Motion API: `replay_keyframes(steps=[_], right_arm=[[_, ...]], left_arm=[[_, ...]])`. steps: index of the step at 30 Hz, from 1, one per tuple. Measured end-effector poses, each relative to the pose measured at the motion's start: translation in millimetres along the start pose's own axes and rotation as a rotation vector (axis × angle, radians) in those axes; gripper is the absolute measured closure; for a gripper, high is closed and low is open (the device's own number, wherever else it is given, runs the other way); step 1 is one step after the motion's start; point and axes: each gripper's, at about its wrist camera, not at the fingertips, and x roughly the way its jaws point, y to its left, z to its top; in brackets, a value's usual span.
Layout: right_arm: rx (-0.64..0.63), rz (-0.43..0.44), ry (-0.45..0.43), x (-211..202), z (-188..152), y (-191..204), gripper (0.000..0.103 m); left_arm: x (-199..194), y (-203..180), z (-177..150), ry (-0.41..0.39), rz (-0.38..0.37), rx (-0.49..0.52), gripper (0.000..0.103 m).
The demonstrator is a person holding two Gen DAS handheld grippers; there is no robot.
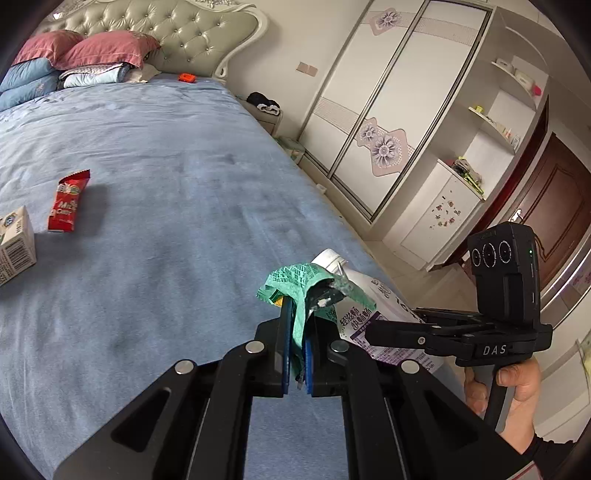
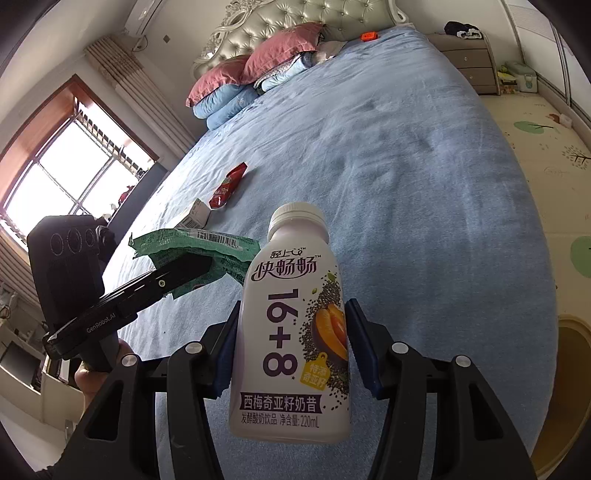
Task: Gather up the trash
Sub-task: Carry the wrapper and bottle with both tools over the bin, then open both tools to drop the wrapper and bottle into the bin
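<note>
- A crumpled green wrapper (image 1: 295,295) is pinched between the blue pads of the left tool (image 1: 297,343), whose fingers are pressed together on it; the wrapper is lifted above the bed (image 1: 166,184).
- A white drink bottle (image 2: 291,325) is clamped at its waist by the right tool (image 2: 291,343), held above the blanket, cap pointing away from the camera.
- Two pieces of trash are left lying on the bed: a red snack packet (image 1: 68,201) and, just beside it, a small carton (image 1: 14,243) partly cut off by the frame edge.
- The wrapper is judged likely to slip, since only a thin folded strip is caught and the bulk hangs free above the pads.
- The bottle could rotate or slide out, being smooth and round, gripped on a narrow band only.
- The two tools are held close together, so the wrapper could be brushed against the bottle and pulled loose.
- No bin is visible in either view, so where the items are to be dropped cannot be told.
- The bed is covered by a blue blanket, with pink and blue pillows (image 1: 92,51) stacked at a tufted headboard (image 1: 177,33); a small orange object (image 1: 186,77) lies near them.
- A sliding-door wardrobe (image 1: 388,110) with flower motifs, open shelves and a dark wooden door are seen on one side; a window (image 2: 70,173) is seen on the other.
</note>
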Motion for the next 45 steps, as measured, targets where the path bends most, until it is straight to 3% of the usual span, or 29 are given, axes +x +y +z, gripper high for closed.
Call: replay_keyframes(steps=[9, 23, 30, 37, 38, 40, 41, 42, 45], right_arm=[[0.076, -0.051, -0.083, -63.6, -18.5, -53.1, 0.050], [0.236, -0.238, -0.180, -177.2, -67.9, -171.8, 0.050], [0.305, -0.288, -0.157, -191.0, -101.3, -216.9, 0.050], [0.361, -0.279, -0.145, -185.6, -113.3, -246.0, 0.049], [0.378, -0.269, -0.145, -184.4, -113.7, -250.6, 0.048], [0.408, -0.282, -0.148, -184.6, -114.8, -259.5, 0.045], [0.409, -0.294, -0.156, -185.6, -114.9, -261.1, 0.045], [0.409, -0.299, -0.164, -186.8, -115.3, -262.0, 0.045], [0.417, -0.289, -0.178, -190.4, -116.5, -263.1, 0.045]], left_arm=[[46.8, -71.2, 2.7, 0.067, -0.081, 0.070, 0.097], [156.7, -196.6, -2.3, 0.220, -0.171, 0.200, 0.097], [203.0, -240.2, -15.2, 0.297, -0.189, 0.245, 0.097], [227.4, -256.6, -24.3, 0.353, -0.194, 0.272, 0.095], [229.1, -257.5, -24.8, 0.359, -0.188, 0.276, 0.092], [232.4, -261.1, -25.0, 0.366, -0.141, 0.291, 0.064], [233.0, -260.5, -25.2, 0.365, -0.126, 0.289, 0.044], [232.2, -258.9, -24.8, 0.359, -0.112, 0.289, 0.039], [232.2, -258.2, -25.0, 0.363, -0.108, 0.301, 0.038]])
